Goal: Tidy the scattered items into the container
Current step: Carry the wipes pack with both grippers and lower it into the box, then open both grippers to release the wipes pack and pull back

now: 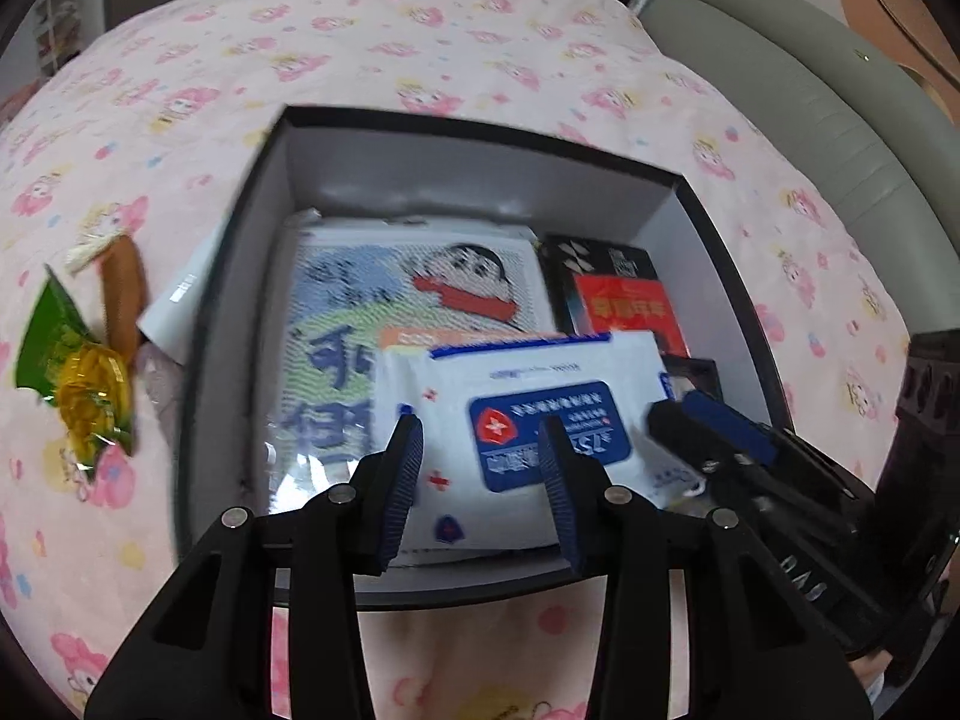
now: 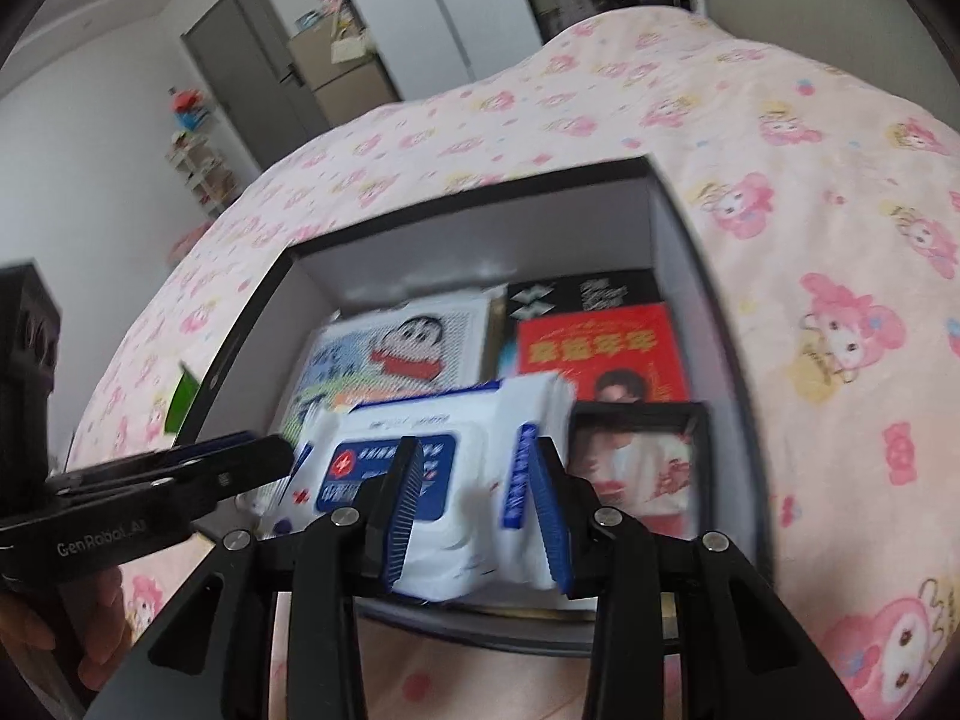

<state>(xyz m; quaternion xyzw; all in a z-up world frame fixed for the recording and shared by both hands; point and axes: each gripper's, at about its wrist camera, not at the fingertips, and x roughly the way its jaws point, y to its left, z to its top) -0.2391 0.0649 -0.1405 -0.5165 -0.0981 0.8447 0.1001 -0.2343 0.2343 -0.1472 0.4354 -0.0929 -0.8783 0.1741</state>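
A black box with white inner walls (image 1: 456, 168) (image 2: 480, 246) sits on the pink bedspread. Inside lie a cartoon-printed pack (image 1: 372, 288) (image 2: 396, 348), a black and red box (image 1: 624, 300) (image 2: 600, 348), a framed photo (image 2: 636, 462) and, on top, a white wipes pack with a blue label (image 1: 510, 372) (image 2: 456, 540). My right gripper (image 2: 477, 446) (image 1: 672, 411) is shut on the right part of the wipes pack. My left gripper (image 1: 479, 422) (image 2: 282, 450) hovers open over the pack's left end, pads apart from it.
Green and yellow candy wrappers (image 1: 72, 372) and a brown item (image 1: 123, 294) lie on the bedspread left of the box, beside a white card (image 1: 180, 306) against its wall. A grey padded headboard (image 1: 810, 108) runs along the right. A hand (image 2: 102, 648) holds the left gripper.
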